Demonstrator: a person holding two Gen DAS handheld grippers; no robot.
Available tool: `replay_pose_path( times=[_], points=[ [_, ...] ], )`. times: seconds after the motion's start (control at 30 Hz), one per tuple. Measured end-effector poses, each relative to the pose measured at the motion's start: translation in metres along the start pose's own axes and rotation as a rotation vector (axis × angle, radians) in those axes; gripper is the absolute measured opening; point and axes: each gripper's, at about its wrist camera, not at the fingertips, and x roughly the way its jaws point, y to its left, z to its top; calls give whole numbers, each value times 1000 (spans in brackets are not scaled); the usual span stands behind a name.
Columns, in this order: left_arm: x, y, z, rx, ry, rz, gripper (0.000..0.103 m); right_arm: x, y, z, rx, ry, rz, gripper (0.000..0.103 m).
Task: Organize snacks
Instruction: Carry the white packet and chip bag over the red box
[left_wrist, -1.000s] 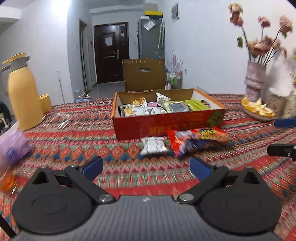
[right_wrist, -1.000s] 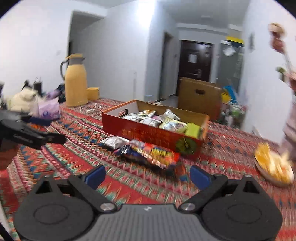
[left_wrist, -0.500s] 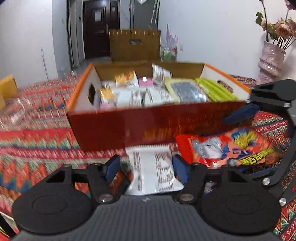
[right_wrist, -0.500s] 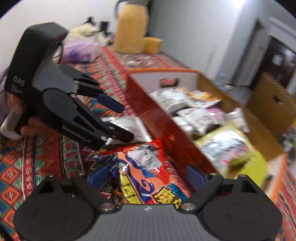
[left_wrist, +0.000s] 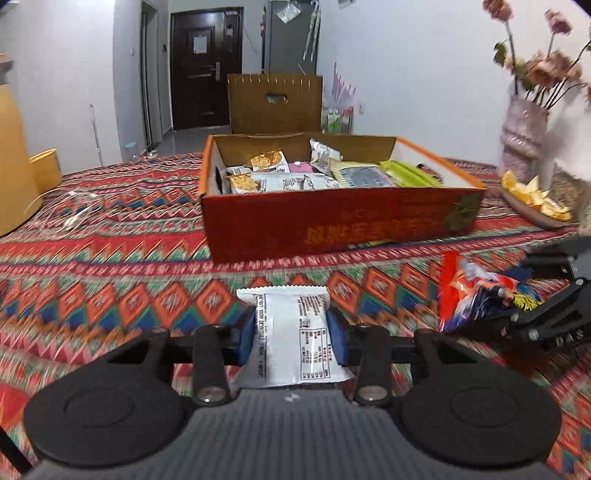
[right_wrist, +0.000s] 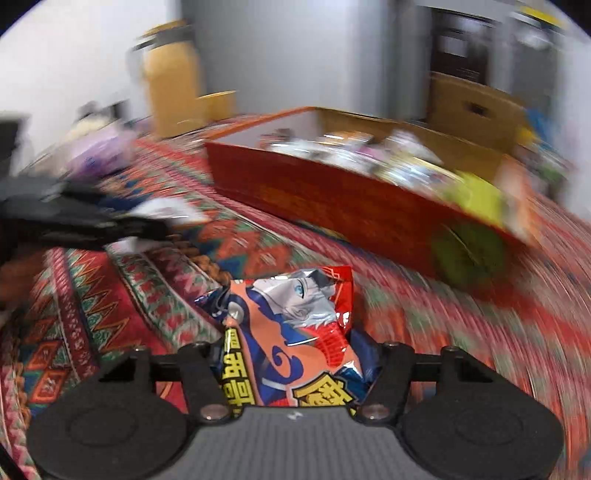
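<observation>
My left gripper (left_wrist: 291, 338) has its jaws squeezed on a small white snack pack (left_wrist: 293, 334). The blue pads (left_wrist: 246, 338) press both of its long sides, and its top edge sticks out past them. My right gripper (right_wrist: 293, 363) has its jaws shut on a bright red and orange snack bag (right_wrist: 295, 332); the bag crinkles up between them and its top end pokes forward. In the left wrist view that bag shows off to the right, away from the white pack.

The red snack box (left_wrist: 343, 225) sits ahead of both packs on the tabletop (left_wrist: 110, 273). Its top is open, and many snacks (left_wrist: 314, 175) lie inside. A strip of bare patterned cloth lies between my packs and the near wall of the box. A yellow jug (left_wrist: 11, 166) stands far left, and a plate of orange bits (left_wrist: 532, 201) sits just past the box's right corner.
</observation>
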Motion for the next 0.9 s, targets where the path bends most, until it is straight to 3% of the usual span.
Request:
replay_pose_path(
  times=[0.2,0.27,0.33,0.5,0.53,0.6,0.9],
  points=[
    [-57,-15,-45,-75,-5,34,41,-58,43,-62,224,-40,-271,66],
    [-72,-16,-55,-113,7,17,41,-73,53,-75,301,-45,-243,72],
    [-83,-18,-65,-118,22,5,41,-89,66,-84,312,-60,-160,80],
    [-98,-23,-80,-104,34,34,41,-107,82,-85,195,-70,-157,82],
    [-100,-23,-82,-113,34,38,41,-108,80,-87,194,-77,-141,81],
    [-106,-27,-86,-120,26,42,41,-98,78,-87,212,-66,-129,62],
    [-131,-40,-95,-103,3,70,41,-96,87,-107,262,-146,-122,52]
  ],
)
